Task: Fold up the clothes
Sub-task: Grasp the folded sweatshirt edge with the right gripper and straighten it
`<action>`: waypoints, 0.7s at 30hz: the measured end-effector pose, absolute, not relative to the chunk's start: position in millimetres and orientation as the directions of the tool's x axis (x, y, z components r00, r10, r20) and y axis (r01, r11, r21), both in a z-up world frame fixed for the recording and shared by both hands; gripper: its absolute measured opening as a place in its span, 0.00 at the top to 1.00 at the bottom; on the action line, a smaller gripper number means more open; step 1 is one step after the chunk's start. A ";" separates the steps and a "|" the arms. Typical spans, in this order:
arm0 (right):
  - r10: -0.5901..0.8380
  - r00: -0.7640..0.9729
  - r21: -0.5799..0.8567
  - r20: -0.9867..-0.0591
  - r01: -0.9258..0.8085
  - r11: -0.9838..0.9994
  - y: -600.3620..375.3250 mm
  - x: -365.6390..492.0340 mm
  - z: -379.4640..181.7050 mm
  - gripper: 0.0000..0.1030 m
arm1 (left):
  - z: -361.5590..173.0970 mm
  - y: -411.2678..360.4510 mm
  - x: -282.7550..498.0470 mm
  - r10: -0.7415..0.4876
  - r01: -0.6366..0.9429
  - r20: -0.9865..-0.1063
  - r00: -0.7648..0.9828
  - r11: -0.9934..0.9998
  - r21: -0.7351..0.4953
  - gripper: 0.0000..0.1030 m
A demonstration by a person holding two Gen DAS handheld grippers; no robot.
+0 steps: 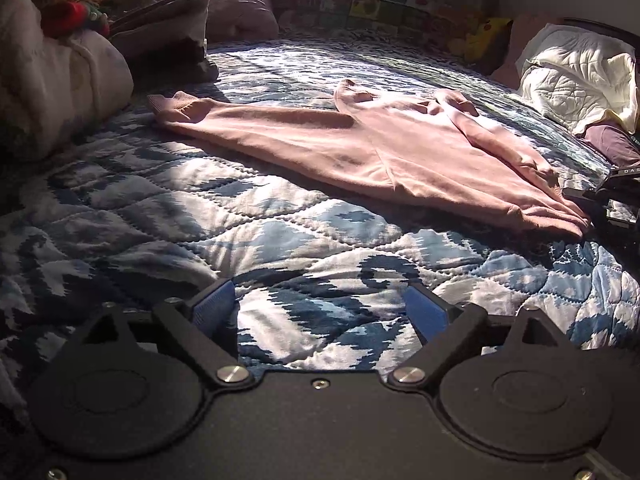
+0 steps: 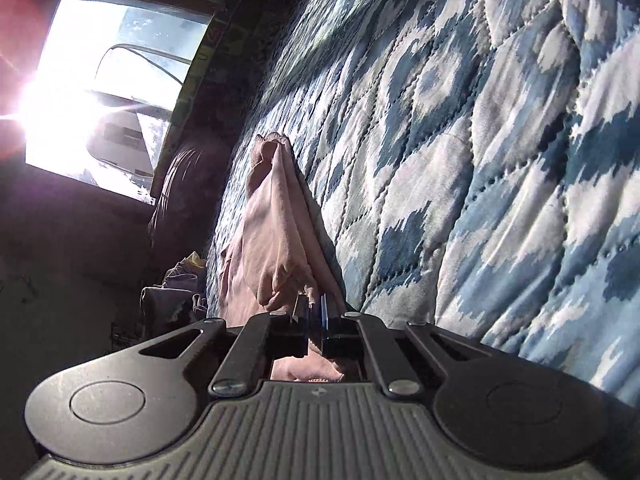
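One dusty-pink long-sleeved knit sweater (image 1: pixel 372 148) lies flat on the blue-and-white quilted bedspread (image 1: pixel 280 240) of the bed, long axis running from its cuff at far left to the hem at near right. Two claws: left claw (image 1: pixel 320 312) spread wide, empty, over bare quilt; right claw (image 2: pixel 316 312) pinched tight on the sweater's hem. No readable labels on the sweater.
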State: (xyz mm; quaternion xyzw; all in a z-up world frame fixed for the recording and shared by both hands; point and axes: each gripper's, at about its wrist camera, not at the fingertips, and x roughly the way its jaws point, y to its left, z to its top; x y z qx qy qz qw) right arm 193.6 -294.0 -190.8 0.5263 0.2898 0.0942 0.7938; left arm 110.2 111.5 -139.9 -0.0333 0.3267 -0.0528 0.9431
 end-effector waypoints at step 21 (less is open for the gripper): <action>0.397 0.793 0.635 -0.463 -0.016 0.772 -273.6 245.1 -130.1 0.87 | -141.4 108.4 109.7 -0.123 0.096 -0.610 0.783 0.992 -0.077 0.08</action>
